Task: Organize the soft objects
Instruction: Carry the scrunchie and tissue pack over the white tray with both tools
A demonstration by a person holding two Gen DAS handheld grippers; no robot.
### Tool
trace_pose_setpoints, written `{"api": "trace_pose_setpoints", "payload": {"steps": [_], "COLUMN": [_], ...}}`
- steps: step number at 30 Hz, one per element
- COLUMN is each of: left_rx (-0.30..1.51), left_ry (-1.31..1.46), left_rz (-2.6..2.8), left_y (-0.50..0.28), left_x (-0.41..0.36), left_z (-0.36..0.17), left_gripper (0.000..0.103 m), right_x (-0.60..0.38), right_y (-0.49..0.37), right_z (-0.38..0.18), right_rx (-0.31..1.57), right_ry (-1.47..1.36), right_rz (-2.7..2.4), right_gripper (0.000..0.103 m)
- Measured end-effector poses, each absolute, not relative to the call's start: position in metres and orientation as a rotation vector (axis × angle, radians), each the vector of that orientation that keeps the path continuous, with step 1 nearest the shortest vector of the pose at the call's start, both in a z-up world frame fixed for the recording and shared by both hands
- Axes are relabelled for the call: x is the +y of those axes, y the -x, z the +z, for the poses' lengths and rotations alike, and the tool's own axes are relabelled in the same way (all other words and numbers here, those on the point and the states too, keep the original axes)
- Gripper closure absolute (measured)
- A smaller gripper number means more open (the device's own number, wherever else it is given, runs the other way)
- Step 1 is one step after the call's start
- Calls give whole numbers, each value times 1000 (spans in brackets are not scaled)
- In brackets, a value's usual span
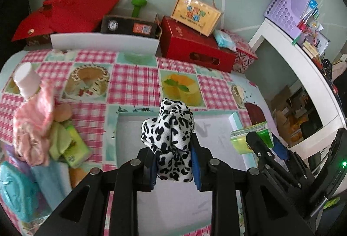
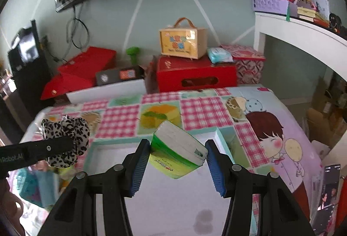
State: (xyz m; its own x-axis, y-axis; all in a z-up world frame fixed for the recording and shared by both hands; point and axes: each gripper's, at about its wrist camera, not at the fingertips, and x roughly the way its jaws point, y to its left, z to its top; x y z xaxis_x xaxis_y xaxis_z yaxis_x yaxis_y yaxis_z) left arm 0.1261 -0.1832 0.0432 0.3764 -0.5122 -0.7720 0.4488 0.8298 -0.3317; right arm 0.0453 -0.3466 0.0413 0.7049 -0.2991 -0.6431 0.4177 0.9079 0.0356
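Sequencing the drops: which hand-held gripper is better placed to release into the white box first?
Either could; slight edge to the left. The left hand-held gripper is shut on the leopard-print cloth directly over the white box. The right hand-held gripper holds the green tissue pack nearer the box's right wall.

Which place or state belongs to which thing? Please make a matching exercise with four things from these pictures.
Things:
1. spotted cloth
2. green tissue pack
3. pink cloth
4. yellow case

Places or states:
A. on top of the red box
B. in the heap at the table's left side
C. between the fingers of the right claw, tilted
D. clamped in the left claw

Pairs: 1-D, 2-C, 3-B, 4-A
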Motion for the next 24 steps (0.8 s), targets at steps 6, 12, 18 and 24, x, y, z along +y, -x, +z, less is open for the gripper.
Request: {"api": "trace_pose_setpoints", "payload": {"steps": [6, 12, 18, 24], "left_rx": [1054, 1089, 1129, 1146], "left_ry": [78, 103, 140, 139], "left_rz": [-628, -651, -676, -686], "left_y": [-136, -141, -146, -145], "left_x": [-197, -203, -205, -205], "left_z": [15, -9, -29, -37], "left_gripper": [76, 76, 76, 74], "right_x": [-357, -368, -376, -374], "right_y": [-59, -67, -70, -74], "right_z": [23, 8, 0, -4], "right_rx": [747, 813, 849, 876], "right_ry": [-179, -187, -213, -191], "right_rz": [-440, -500, -528, -547], "right_gripper": [47, 47, 47, 47]}}
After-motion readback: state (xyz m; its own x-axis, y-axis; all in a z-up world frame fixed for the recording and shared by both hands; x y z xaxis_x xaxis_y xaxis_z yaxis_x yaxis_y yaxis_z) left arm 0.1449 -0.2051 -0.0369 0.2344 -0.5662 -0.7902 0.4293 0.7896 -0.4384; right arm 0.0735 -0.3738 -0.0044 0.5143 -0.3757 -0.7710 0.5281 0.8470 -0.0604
